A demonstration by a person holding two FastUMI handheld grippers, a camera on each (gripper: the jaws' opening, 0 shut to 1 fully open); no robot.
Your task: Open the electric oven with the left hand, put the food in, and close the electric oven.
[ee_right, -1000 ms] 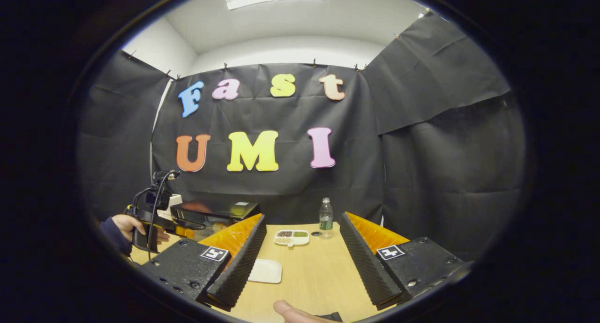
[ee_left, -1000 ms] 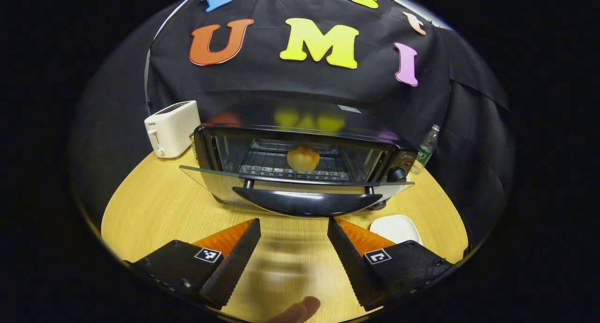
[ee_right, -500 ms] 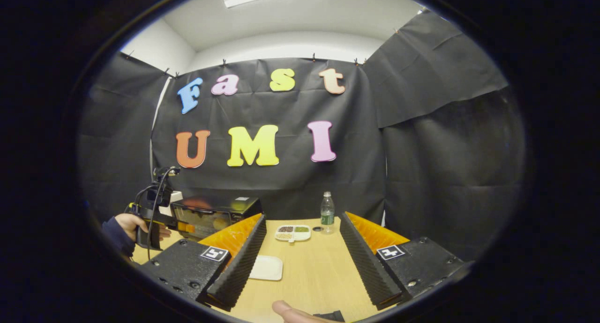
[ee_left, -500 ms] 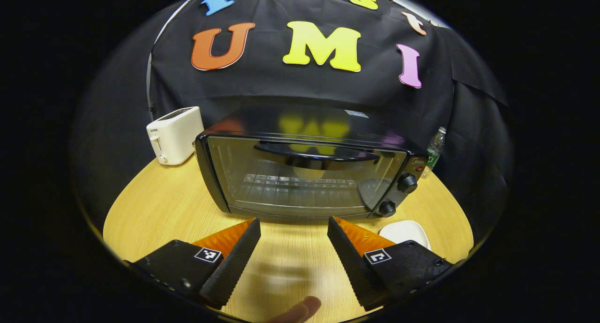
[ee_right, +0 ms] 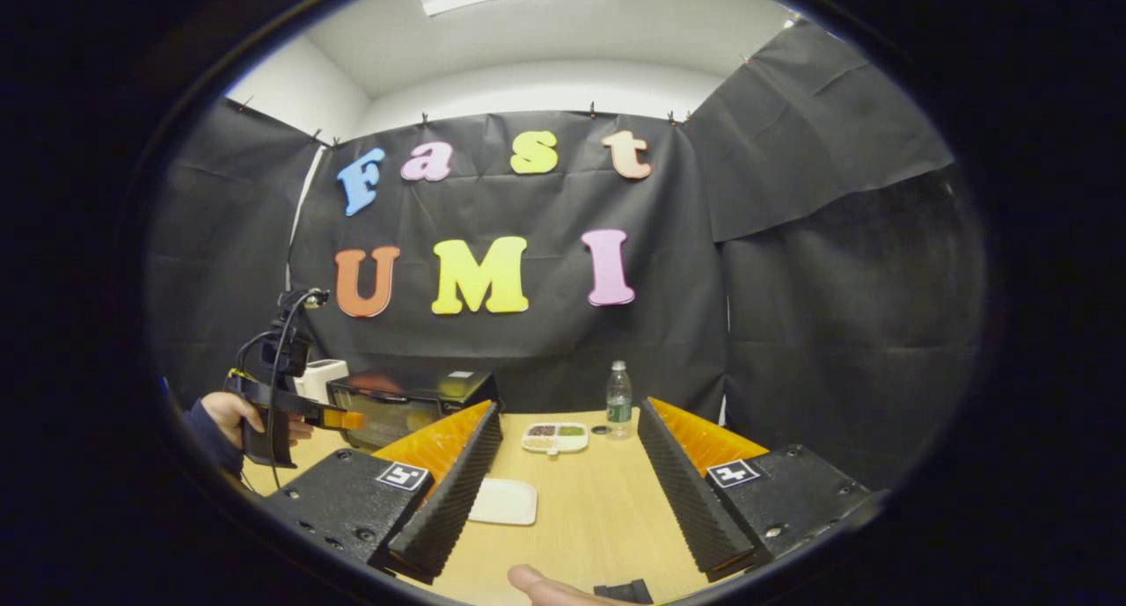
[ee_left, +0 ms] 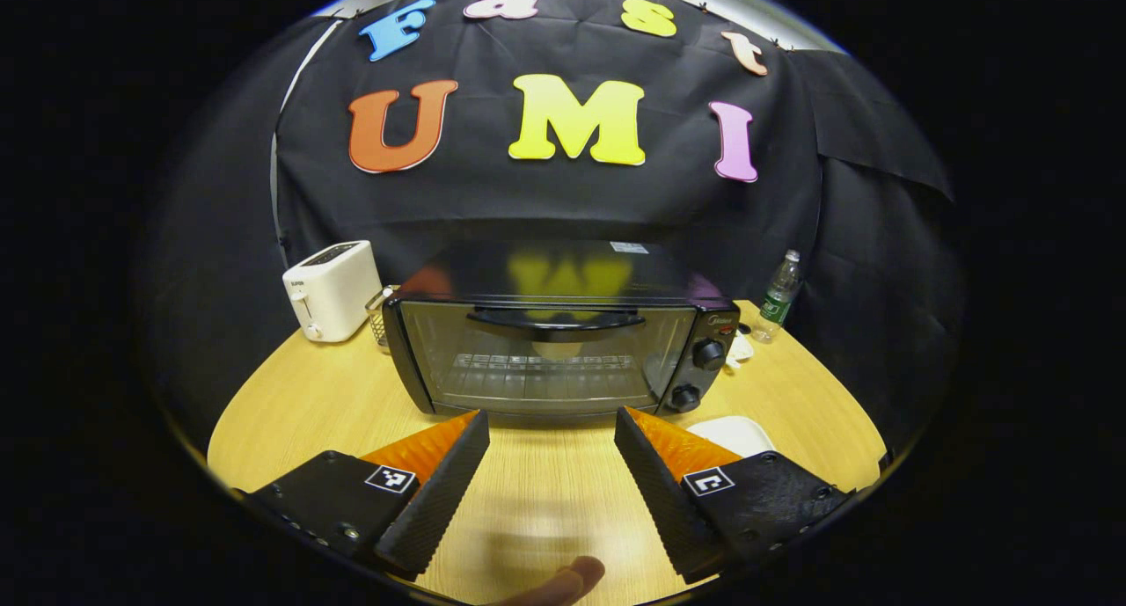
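The black electric oven (ee_left: 545, 351) stands mid-table with its glass door shut and the handle (ee_left: 554, 320) up at the top. A pale round piece of food (ee_left: 556, 349) shows dimly through the glass on the rack. My left gripper (ee_left: 550, 417) is open and empty, a short way back from the oven front. In the right gripper view, the oven (ee_right: 413, 399) sits at the left, with a hand holding the left gripper (ee_right: 290, 412) in front of it. My right gripper (ee_right: 567, 408) is open and empty above the table, off to the oven's right.
A white toaster (ee_left: 330, 288) and a small wire basket (ee_left: 378, 316) stand left of the oven. A water bottle (ee_left: 778, 294) stands to its right. On the wooden table lie a white plate (ee_right: 503, 501) and a divided dish (ee_right: 554, 437).
The oven door swung up from open to shut with the food inside. My left gripper then drew back from the oven. The right gripper barely moved.
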